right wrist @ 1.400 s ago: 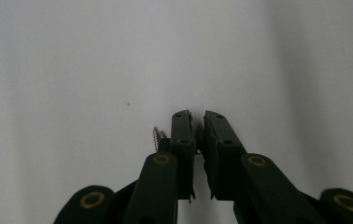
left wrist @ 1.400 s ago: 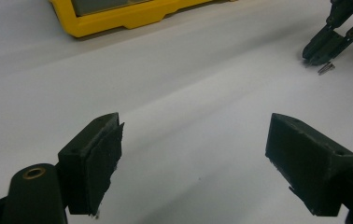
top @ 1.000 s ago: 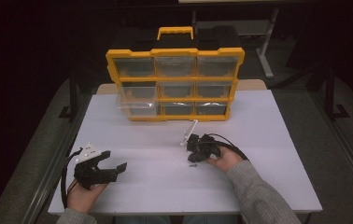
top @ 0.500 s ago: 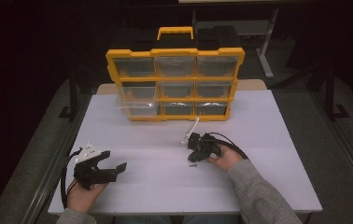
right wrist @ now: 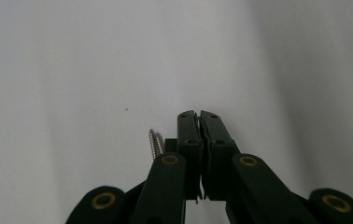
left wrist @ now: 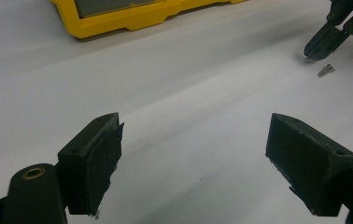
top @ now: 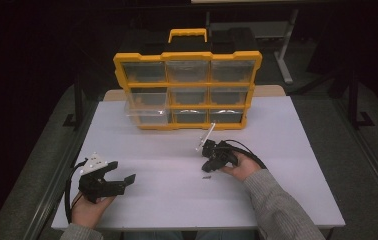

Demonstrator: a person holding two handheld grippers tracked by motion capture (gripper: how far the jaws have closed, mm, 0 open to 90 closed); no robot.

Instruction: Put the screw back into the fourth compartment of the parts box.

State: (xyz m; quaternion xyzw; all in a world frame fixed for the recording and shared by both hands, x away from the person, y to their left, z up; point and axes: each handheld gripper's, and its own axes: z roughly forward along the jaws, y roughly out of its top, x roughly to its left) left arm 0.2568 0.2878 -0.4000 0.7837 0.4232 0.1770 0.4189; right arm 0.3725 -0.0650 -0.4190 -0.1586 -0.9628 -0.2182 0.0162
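Two tools on my desk [top: 287, 150]: left tool [left wrist: 193, 154] jaws wide apart, nothing between; right tool [right wrist: 199, 119] jaws pressed together, empty, screw [right wrist: 155, 143] lying just beside them.

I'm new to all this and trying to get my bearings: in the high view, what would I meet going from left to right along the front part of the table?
Left gripper, fingers apart → small screw lying on the table → right gripper, fingers closed, in the person's right hand.

Small silver screw [top: 206, 177] lying flat on the white counter [top: 177, 200], just beside the closed right tool [top: 208, 169]; threaded shank [right wrist: 155, 142] visible alongside that tool's left jaw.
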